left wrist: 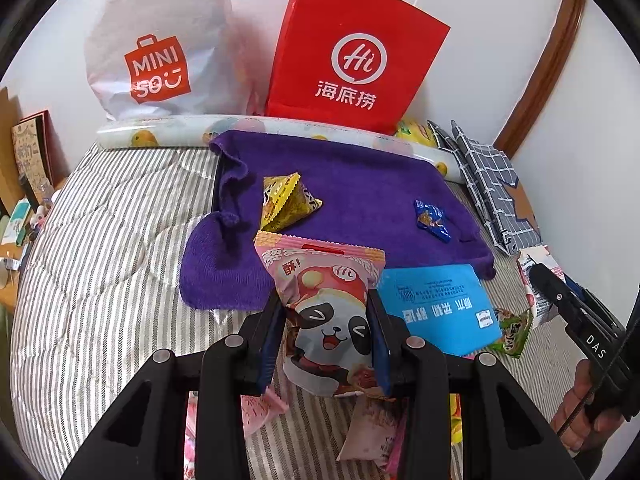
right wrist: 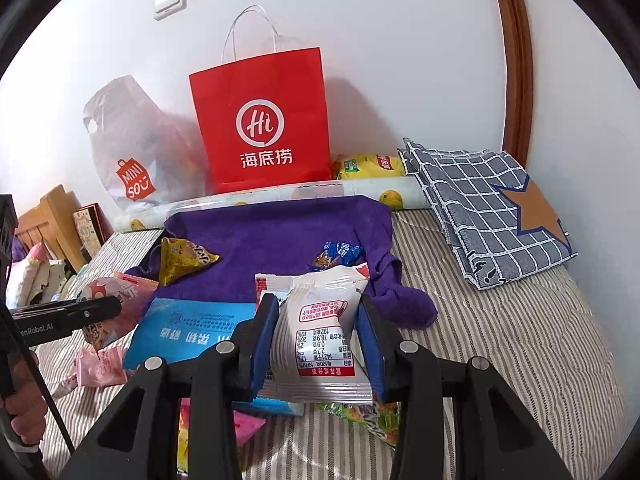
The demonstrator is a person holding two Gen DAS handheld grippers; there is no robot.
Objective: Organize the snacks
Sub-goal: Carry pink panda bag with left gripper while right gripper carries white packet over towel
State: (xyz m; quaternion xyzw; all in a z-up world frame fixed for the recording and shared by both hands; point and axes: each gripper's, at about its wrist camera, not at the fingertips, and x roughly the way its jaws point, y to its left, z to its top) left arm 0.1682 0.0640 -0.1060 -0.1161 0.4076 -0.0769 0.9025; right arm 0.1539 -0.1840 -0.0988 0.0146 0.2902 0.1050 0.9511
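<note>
My left gripper (left wrist: 326, 312) is shut on a pink panda snack packet (left wrist: 324, 300), held above the striped bed just short of the purple towel (left wrist: 360, 200). My right gripper (right wrist: 318, 312) is shut on a white snack packet (right wrist: 320, 332) with red print, held over the towel's (right wrist: 272, 236) near edge. On the towel lie a yellow triangular packet (left wrist: 286, 200) (right wrist: 182, 258) and a small blue packet (left wrist: 431, 218) (right wrist: 340, 254). A blue flat pack (left wrist: 436, 304) (right wrist: 188, 332) lies at the towel's near edge. The right gripper (left wrist: 538, 276) shows at the left view's right edge.
A red Haidilao paper bag (left wrist: 352, 52) (right wrist: 264, 124) and a white Miniso bag (left wrist: 156, 40) (right wrist: 132, 152) stand against the wall behind a rolled fruit-print sheet (left wrist: 160, 130). A folded checked cloth (right wrist: 480, 208) lies right. Loose pink packets (right wrist: 100, 364) and a green packet (left wrist: 514, 330) lie on the bed.
</note>
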